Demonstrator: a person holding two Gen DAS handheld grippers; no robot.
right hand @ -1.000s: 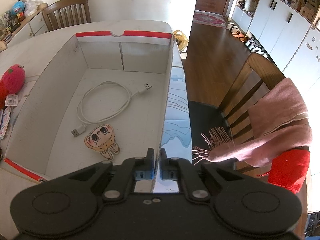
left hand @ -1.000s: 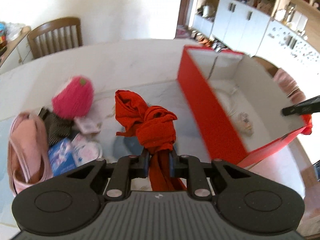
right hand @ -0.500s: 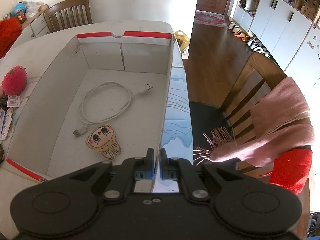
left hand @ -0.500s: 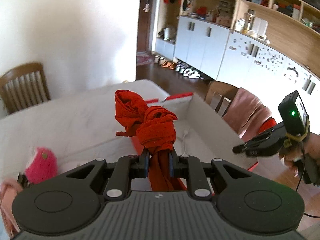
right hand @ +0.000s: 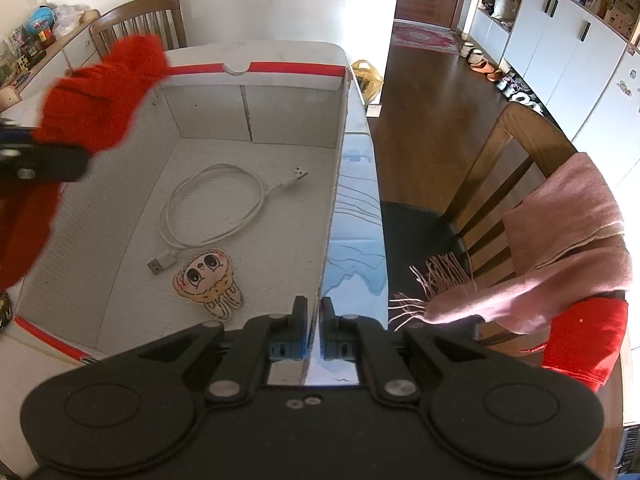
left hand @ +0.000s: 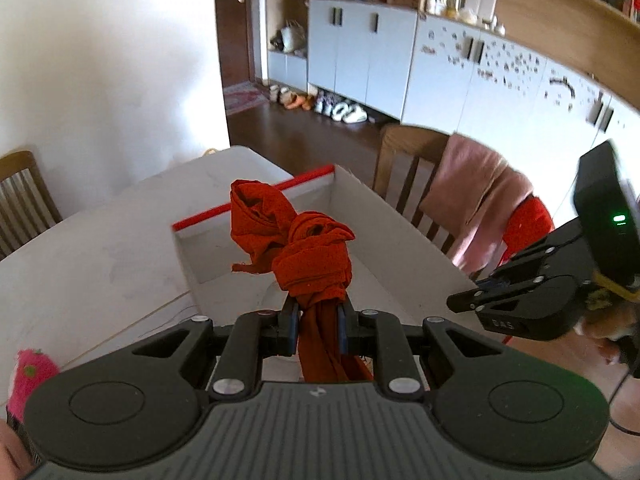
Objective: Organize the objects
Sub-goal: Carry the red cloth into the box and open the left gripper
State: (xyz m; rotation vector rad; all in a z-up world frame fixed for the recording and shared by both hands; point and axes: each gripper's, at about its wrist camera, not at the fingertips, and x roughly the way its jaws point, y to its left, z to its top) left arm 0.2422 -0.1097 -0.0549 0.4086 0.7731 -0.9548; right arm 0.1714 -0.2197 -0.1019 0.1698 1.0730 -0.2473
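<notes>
My left gripper (left hand: 317, 320) is shut on a bunched red cloth (left hand: 308, 248) and holds it in the air over the near left part of the open red-and-white box (left hand: 368, 216). The cloth (right hand: 96, 96) also shows at the left of the right wrist view, above the box's left wall. My right gripper (right hand: 314, 332) is shut on the box's right wall (right hand: 334, 200); it shows in the left wrist view (left hand: 472, 300) too. Inside the box lie a white USB cable (right hand: 212, 208) and a small cartoon figure (right hand: 208, 280).
A pink strawberry plush (left hand: 30, 376) lies on the white table (left hand: 92, 264) at the left. A wooden chair (right hand: 508, 152) draped with a pink scarf (right hand: 560, 240) stands right of the table. Another chair (right hand: 140, 24) stands at the far end.
My left gripper has lifted the red cloth off the table and carried it right, over the box. My right gripper has stayed clamped on the box wall.
</notes>
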